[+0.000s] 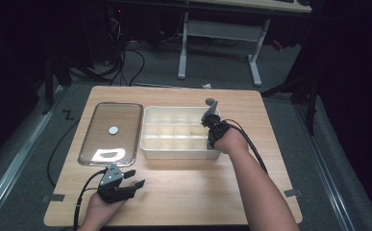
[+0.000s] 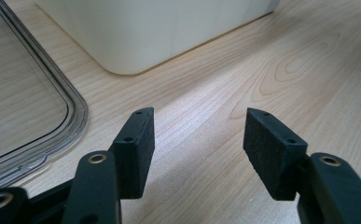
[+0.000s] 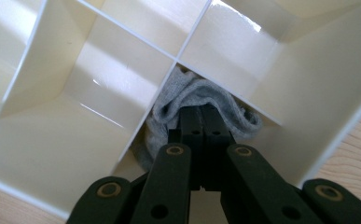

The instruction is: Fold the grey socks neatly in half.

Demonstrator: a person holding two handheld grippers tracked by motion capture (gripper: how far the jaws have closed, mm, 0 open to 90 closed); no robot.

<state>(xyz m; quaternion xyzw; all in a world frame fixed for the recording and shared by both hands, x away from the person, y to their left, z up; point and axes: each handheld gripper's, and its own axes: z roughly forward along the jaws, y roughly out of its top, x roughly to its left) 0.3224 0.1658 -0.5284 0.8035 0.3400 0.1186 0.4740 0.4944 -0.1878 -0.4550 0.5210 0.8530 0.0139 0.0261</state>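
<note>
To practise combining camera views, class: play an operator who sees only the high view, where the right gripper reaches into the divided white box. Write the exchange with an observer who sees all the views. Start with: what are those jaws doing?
Observer: In the right gripper view, the right gripper is shut, its tips pushed into bunched grey cloth.
Operator: Where in the box does the cloth lie?
Observer: At the bottom of one compartment of the box, against the corner where two dividers cross.
Operator: And the left gripper?
Observer: The left gripper is open over the bare table, beside the clear lid.
</note>
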